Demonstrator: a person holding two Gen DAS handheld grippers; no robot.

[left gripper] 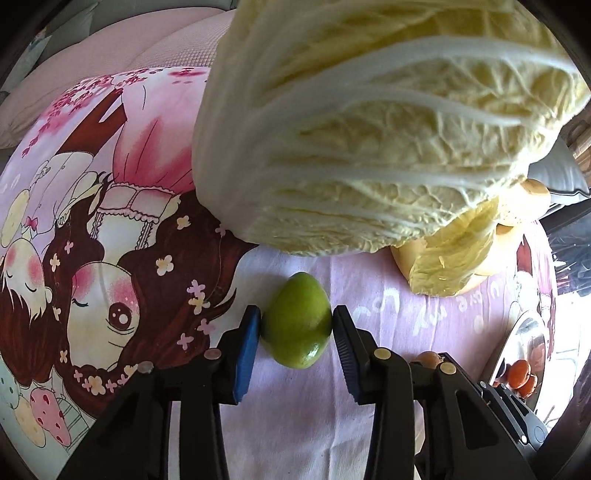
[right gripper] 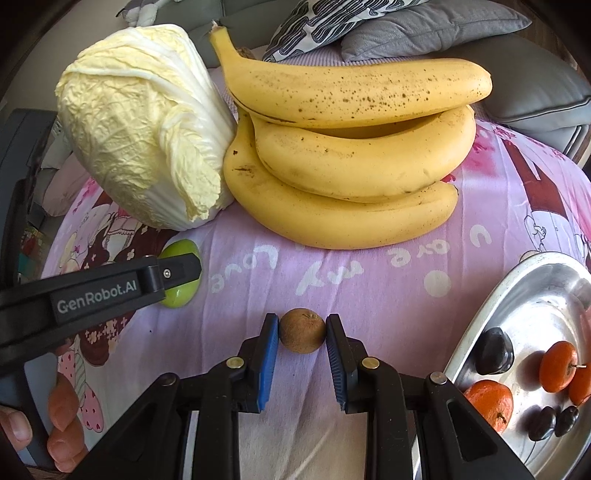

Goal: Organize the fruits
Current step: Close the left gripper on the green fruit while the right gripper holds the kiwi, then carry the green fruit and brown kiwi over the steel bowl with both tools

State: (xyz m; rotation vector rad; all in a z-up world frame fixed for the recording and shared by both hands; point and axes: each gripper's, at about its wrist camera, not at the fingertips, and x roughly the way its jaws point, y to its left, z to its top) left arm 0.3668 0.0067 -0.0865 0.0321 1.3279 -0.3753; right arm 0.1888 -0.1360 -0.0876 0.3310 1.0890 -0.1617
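A green fruit (left gripper: 297, 321) lies on the pink cartoon-print cloth (left gripper: 110, 258) just below a big napa cabbage (left gripper: 369, 129). My left gripper (left gripper: 297, 314) is shut on it, one blue pad touching each side. In the right wrist view the left gripper (right gripper: 177, 273) reaches in from the left, its finger covering part of the green fruit (right gripper: 181, 295). My right gripper (right gripper: 302, 321) is shut on a small round brown fruit (right gripper: 302, 332), which rests on the cloth (right gripper: 369, 277).
A bunch of spotted bananas (right gripper: 351, 147) leans against the cabbage (right gripper: 140, 122) at the back. A steel tray (right gripper: 480, 325) at the right holds mandarins (right gripper: 557, 365) and dark plums (right gripper: 493, 350). A person's fingers (right gripper: 62, 424) show at lower left. Grey cushions (right gripper: 443, 33) lie behind.
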